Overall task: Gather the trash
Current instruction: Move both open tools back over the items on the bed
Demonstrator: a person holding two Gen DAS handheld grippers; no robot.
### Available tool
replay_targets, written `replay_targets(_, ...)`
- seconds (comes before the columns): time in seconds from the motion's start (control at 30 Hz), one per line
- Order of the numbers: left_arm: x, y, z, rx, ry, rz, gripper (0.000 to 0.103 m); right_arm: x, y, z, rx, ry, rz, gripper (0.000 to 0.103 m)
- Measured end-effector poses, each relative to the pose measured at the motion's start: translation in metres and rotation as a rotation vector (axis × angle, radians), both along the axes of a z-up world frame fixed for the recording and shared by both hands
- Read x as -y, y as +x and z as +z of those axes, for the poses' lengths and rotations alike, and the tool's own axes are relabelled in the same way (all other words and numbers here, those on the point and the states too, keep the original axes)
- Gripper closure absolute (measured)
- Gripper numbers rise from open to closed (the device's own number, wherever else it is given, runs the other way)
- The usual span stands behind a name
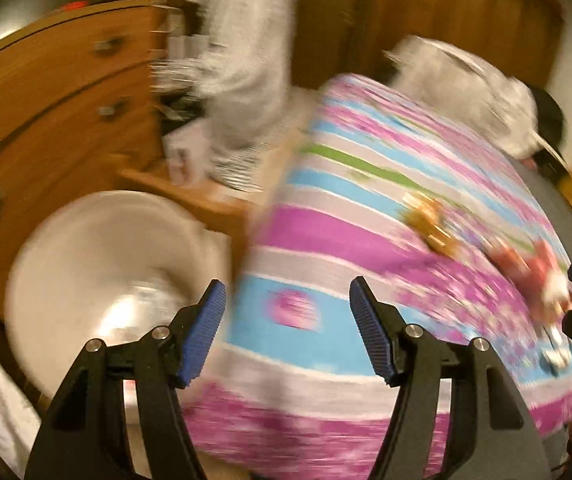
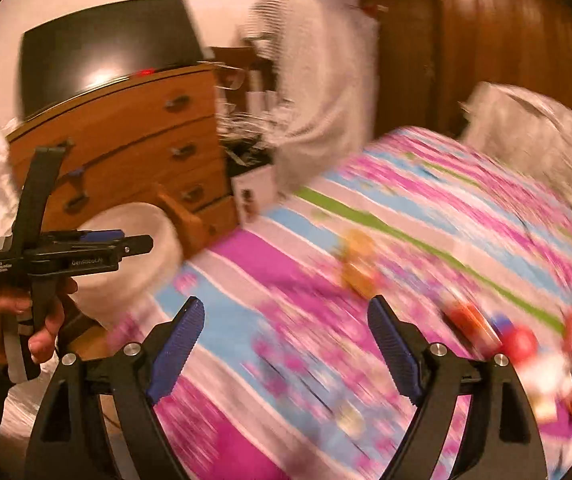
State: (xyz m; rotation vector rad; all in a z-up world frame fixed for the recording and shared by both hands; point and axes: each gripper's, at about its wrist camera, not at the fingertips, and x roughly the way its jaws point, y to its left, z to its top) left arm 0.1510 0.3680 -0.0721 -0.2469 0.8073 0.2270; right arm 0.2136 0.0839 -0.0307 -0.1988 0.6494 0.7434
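Note:
Both views are motion-blurred. A bed with a pink, blue and white striped cover (image 1: 326, 240) (image 2: 286, 280) fills the right side. Small pieces of trash lie on it: a gold-brown wrapper (image 1: 432, 224) (image 2: 360, 262) and red and white wrappers (image 1: 534, 276) (image 2: 522, 344) further right. A white round bin (image 1: 98, 264) (image 2: 134, 248) stands on the floor left of the bed. My left gripper (image 1: 286, 332) is open and empty, over the bed's edge beside the bin; it also shows in the right wrist view (image 2: 134, 244). My right gripper (image 2: 284, 348) is open and empty above the cover.
A wooden chest of drawers (image 1: 58, 92) (image 2: 134, 140) stands behind the bin, with a dark screen (image 2: 102, 52) on top. A wooden bedside shelf (image 1: 206, 196) with boxes, white cloth (image 1: 246, 52) hanging above it. A white bag (image 1: 466, 88) (image 2: 534, 136) at the bed's far end. Wooden wardrobe (image 1: 446, 8) behind.

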Motion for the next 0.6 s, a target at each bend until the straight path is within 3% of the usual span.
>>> replay_targets(0.13, 0.077, 0.028, -0.027, -0.043, 0.004, -0.166, 0.041, 0.108, 0.001, -0.027, -0.043, 0.007, -0.125, 0.019)
replay_targets(0.33, 0.221, 0.047, -0.055, -0.073, 0.057, -0.546, 0.041, 0.264, 0.0, -0.061, -0.097, 0.029, -0.309, 0.019)
replay_targets(0.5, 0.299, 0.055, -0.057, -0.04, 0.058, -0.744, 0.039, 0.348, -0.006, -0.089, -0.149, 0.042, -0.406, 0.019)
replay_targets(0.6, 0.332, 0.056, -0.055, -0.003, 0.095, -0.857, 0.03, 0.389, -0.008, -0.104, -0.183, 0.06, -0.438, 0.019)
